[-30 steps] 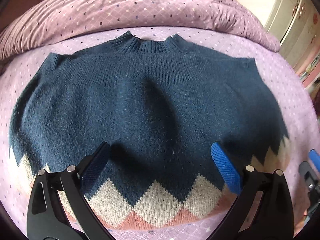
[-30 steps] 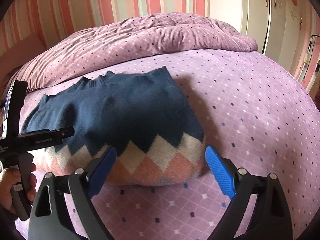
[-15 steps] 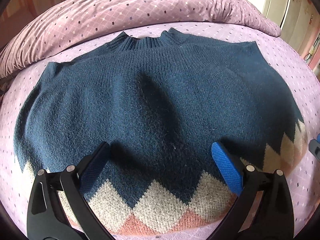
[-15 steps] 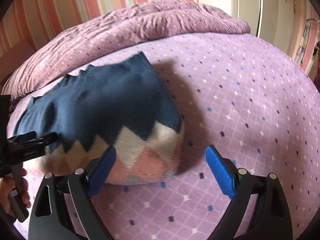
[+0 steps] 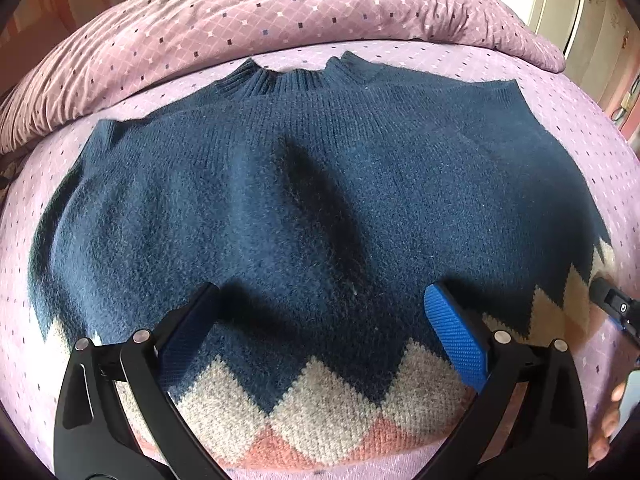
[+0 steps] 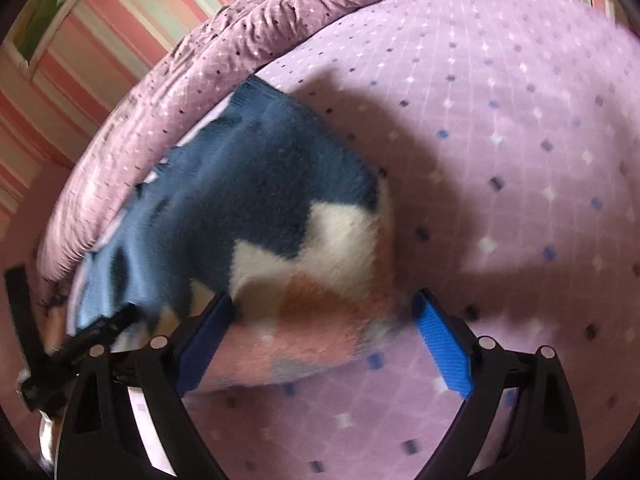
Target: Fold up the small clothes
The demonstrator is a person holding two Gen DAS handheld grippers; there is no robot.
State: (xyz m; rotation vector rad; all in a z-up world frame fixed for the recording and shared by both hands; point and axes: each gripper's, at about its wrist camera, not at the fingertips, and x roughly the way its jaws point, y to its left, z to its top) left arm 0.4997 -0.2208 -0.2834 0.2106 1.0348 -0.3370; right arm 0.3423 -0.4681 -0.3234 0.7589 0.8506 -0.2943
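Lying flat on the lilac diamond-print bed point(image 5: 560, 92), the navy knitted sweater with cream and coral zigzag hem point(image 5: 320, 184) has its collar toward the rumpled mauve duvet point(image 5: 280, 12) along the far edge. The left claw point(image 5: 320, 332) is released above the hem; the right claw point(image 6: 324, 340) is released at the hem's right corner.

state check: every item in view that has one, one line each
sweater: lying on the bed, sleeves out of sight, collar at the far end, zigzag hem nearest the grippers, one crease down the middle
left gripper: open, over the hem, gripping nothing
right gripper: open, at the hem's right corner, view blurred
duvet: bunched along the far side
bedsheet: spread under the sweater
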